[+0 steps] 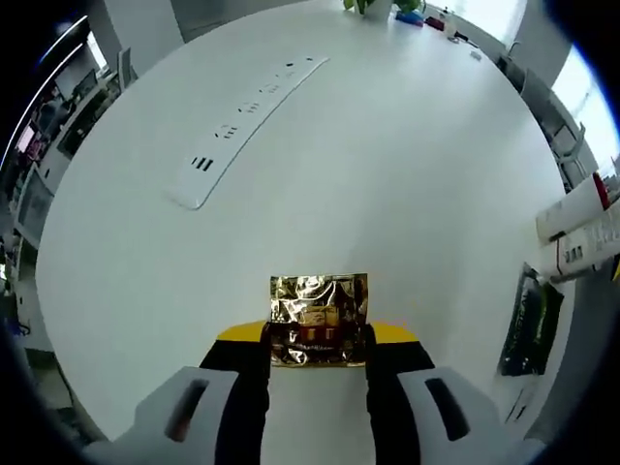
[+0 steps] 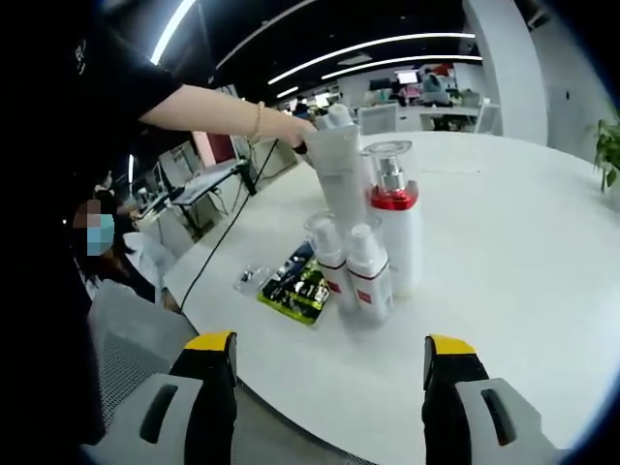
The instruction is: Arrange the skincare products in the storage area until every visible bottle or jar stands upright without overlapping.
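Gold foil sachet [image 1: 319, 318] sits pinched between our left gripper [image 1: 318, 351] jaws, low centre of frame. Our right gripper [image 2: 329, 363] gapes wide, holding nothing, with white bottles [image 2: 373, 242] standing upright at centre on the table [image 2: 504, 242].

My left claw [image 1: 318, 351] has white housings, black fingers and yellow tips; my right claw [image 2: 330, 360] matches. At upper left, my black short sleeve [image 2: 116, 82] and thin bracelet [image 2: 258, 120].

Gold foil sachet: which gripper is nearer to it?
Left. The left gripper has the gold foil sachet between its jaws. The right gripper is open, facing the white bottles at the table's edge.
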A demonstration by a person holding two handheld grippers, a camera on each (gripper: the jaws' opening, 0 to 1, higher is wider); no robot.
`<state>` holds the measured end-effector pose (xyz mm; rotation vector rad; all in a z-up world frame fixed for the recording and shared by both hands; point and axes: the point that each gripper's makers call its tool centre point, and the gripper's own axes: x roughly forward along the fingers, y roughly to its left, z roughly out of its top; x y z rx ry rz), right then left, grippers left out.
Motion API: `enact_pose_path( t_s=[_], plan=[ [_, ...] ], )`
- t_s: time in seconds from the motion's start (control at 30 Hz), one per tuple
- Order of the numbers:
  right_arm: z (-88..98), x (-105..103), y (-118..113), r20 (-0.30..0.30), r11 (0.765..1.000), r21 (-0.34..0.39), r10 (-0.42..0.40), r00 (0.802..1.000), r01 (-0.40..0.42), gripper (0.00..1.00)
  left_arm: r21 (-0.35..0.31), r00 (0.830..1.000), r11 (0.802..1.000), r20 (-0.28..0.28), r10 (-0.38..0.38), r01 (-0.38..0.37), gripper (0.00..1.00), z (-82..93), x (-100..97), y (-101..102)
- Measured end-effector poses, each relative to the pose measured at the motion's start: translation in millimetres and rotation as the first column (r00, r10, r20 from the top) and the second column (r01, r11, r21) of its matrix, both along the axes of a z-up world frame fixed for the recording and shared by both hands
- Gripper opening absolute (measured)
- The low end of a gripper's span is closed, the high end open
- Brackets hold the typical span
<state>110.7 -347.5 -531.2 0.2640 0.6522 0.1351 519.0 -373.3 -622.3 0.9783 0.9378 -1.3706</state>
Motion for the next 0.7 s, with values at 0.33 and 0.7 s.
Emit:
enact_pose_path(
  t_s=[0.33, 0.7],
  plan=[
    [0.8, 0, 2, 0.006, 1.0, -0.014, 0.016, 1.0, -0.016, 0.81, -0.03, 0.999, 0.999, -0.013, -0.033, 0.033, 0.37, 14.9, -22.5, 6],
    [10.7, 2, 1, 0.053, 0.999, 0.05, -0.002, 0.999, -0.001, 0.81, -0.072, 0.997, 0.994, 0.004, -0.081, 0.081, 0.37, 47.9, -45.4, 19]
  ],
)
